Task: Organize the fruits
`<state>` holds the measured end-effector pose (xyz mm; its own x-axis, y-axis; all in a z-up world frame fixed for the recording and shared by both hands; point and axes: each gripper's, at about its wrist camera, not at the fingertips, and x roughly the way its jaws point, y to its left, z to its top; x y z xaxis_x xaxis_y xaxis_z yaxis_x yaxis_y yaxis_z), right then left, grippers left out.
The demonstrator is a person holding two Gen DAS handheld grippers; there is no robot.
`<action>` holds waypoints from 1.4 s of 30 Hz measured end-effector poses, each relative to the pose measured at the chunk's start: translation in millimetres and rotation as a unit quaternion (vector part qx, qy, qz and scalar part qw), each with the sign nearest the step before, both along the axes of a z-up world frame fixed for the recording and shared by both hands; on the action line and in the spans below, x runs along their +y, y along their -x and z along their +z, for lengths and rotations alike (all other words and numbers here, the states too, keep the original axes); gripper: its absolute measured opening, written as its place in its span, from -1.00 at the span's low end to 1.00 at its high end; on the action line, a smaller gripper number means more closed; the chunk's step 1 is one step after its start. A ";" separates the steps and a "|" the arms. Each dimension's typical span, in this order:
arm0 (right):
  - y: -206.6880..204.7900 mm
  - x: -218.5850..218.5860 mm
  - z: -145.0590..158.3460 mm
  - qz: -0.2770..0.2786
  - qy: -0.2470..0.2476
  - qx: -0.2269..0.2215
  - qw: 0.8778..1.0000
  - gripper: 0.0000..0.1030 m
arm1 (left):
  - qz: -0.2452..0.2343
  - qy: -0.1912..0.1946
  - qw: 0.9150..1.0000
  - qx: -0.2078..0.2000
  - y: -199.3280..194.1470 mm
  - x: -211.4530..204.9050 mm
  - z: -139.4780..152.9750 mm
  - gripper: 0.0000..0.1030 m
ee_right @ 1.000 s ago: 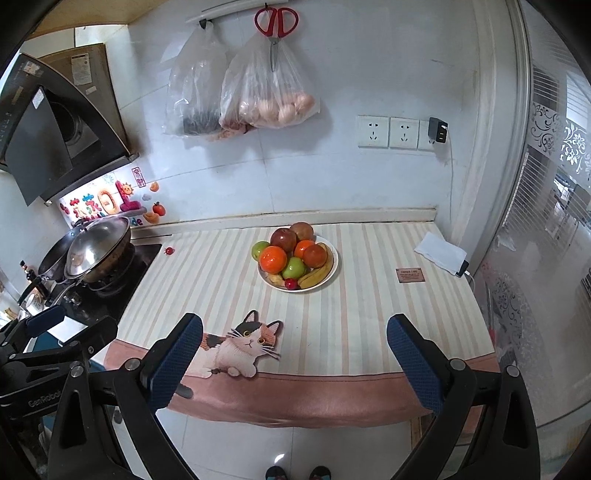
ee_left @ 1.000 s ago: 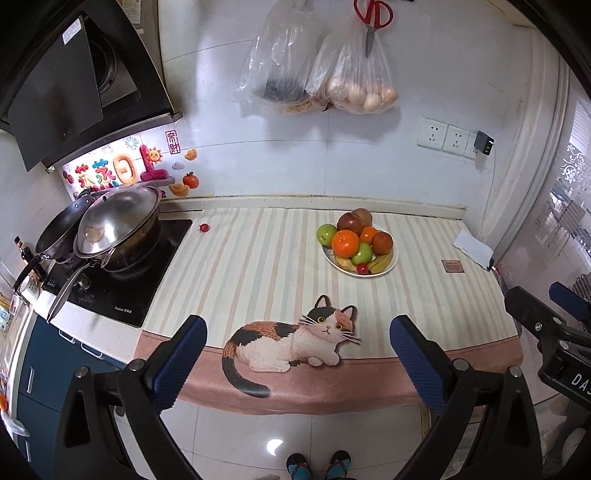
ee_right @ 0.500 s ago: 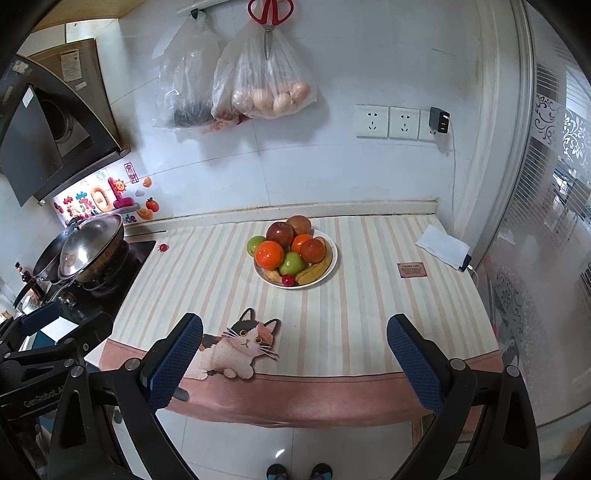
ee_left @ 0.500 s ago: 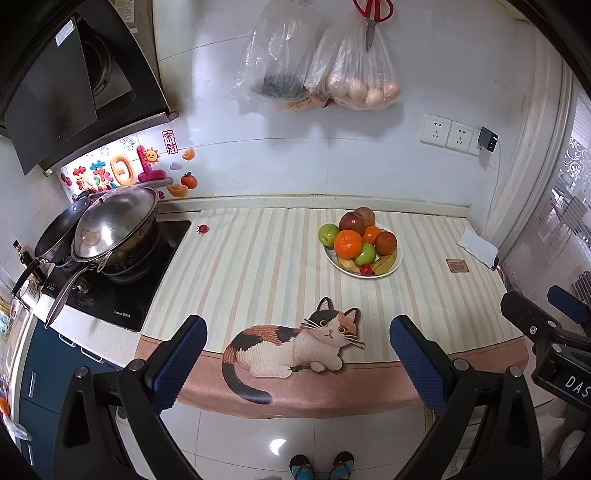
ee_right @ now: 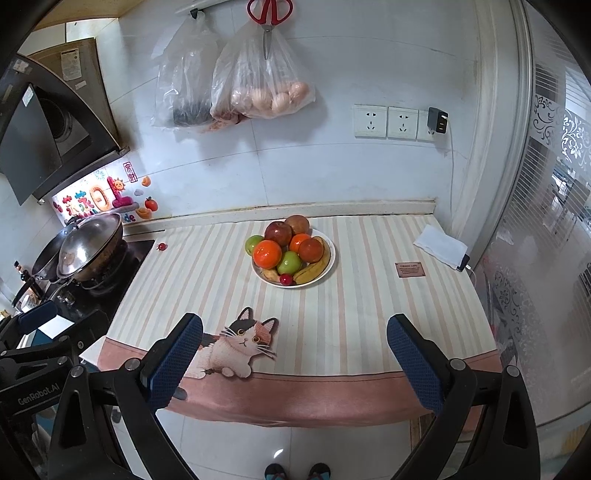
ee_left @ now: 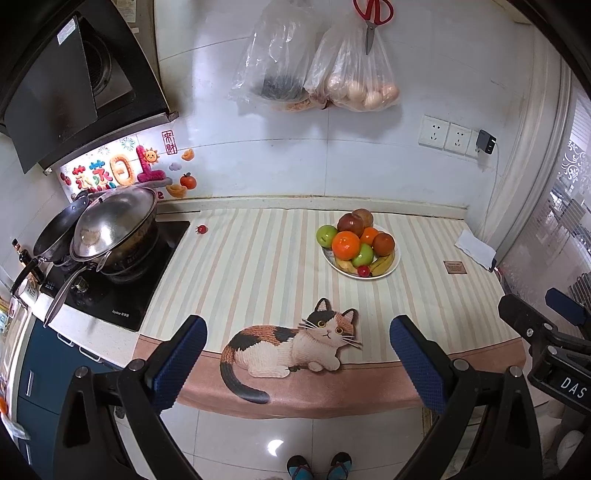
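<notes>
Blue-padded fingers of the left gripper [ee_left: 298, 354] stand spread wide with nothing between them, held back from the counter's front edge above the floor tiles; the right gripper [ee_right: 294, 352] is likewise spread wide and empty. In the left wrist view the white fruit plate [ee_left: 394, 265] sits on the striped counter mat [ee_left: 258, 266] at about 1 o'clock from the left gripper, well apart from it. Heaped on the plate are an orange [ee_left: 345, 244] at the front left, a green apple [ee_left: 326, 235] at its 10 o'clock, a second green apple [ee_left: 362, 254], a dark red apple [ee_left: 350, 223] behind, a banana [ee_left: 383, 263] along the plate's 4 o'clock rim and a small red cherry tomato [ee_left: 364, 271] at its 6 o'clock. From the right wrist view the same plate lies at 12 o'clock. A printed cat [ee_left: 291, 343] lies on the mat near its front edge, between the left gripper's fingers in that view. At 10 o'clock a lidded wok [ee_left: 114, 225] rests on the black stove [ee_left: 110, 295]. Red scissors [ee_right: 269, 14] and two plastic bags [ee_right: 236, 85] hang on the wall at 12 o'clock, and a folded white cloth [ee_right: 439, 245] lies at the mat's 2 o'clock corner.
</notes>
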<state>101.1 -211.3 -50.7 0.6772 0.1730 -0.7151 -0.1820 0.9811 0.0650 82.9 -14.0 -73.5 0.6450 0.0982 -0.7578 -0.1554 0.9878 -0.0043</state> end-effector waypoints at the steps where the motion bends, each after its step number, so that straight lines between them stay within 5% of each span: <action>1: 0.5 -0.3 -0.1 0.000 -0.001 0.000 1.000 0.98 | 0.000 0.000 1.000 0.000 0.0 0.5 -0.1 0.97; 42: 4.2 1.2 5.9 -0.003 -0.002 0.000 1.000 0.98 | 0.004 0.002 1.000 -0.005 6.9 -10.1 9.2 0.97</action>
<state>97.0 -210.1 -44.9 0.6785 0.1717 -0.7142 -0.1766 0.9819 0.0682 76.0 -24.0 -64.3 0.6518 0.1001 -0.7518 -0.1630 0.9866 -0.0100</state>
